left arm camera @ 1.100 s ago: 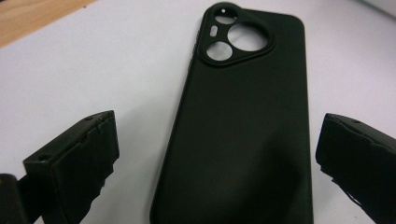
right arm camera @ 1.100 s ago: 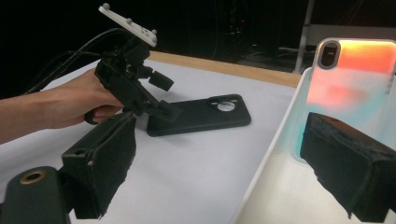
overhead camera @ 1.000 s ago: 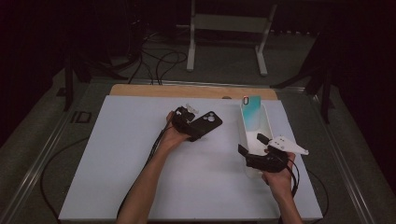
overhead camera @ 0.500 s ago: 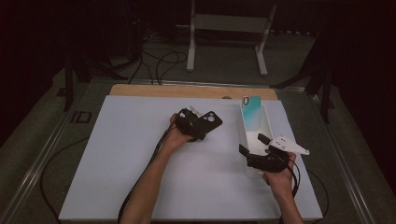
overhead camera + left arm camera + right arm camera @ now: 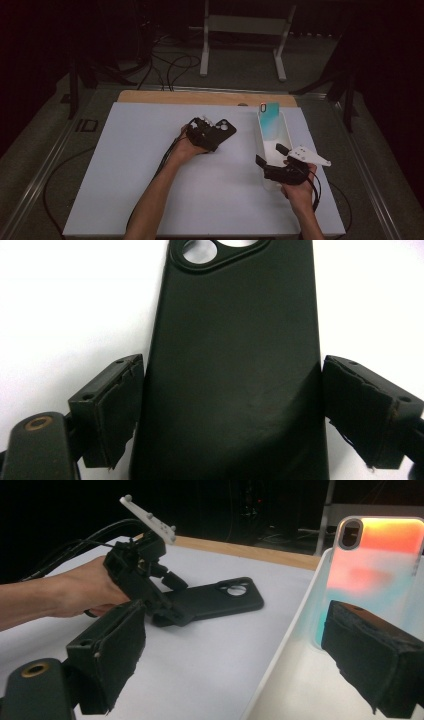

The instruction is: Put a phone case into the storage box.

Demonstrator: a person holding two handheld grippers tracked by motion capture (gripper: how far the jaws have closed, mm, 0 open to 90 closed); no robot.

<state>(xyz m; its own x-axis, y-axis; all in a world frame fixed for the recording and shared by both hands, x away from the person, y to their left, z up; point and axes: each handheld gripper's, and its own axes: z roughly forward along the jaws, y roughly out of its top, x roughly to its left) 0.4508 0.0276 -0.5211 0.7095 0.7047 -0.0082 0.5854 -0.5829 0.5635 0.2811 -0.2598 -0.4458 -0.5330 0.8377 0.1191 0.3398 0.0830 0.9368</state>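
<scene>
A black phone case (image 5: 235, 365) lies flat on the white table (image 5: 150, 165) with its camera cut-out at the far end. My left gripper (image 5: 232, 405) straddles its near end. The jaws have just been closing, and both pads (image 5: 117, 405) now meet the case's long edges. From above, the left gripper (image 5: 216, 135) and the black case (image 5: 225, 128) sit mid-table. A teal-to-orange phone case (image 5: 375, 565) leans upright at the far end of a white bin (image 5: 287, 131). My right gripper (image 5: 240, 650) stands open across the bin's near wall (image 5: 295, 625), one jaw outside and one inside.
The table has a wooden strip (image 5: 200, 97) along its far edge. Cables (image 5: 165, 65) and a white metal stand (image 5: 245, 30) are on the floor beyond it. Each gripper trails a cable across the table toward the person.
The left hand has shifted slightly at the black case. The right hand and the bin have stayed put.
</scene>
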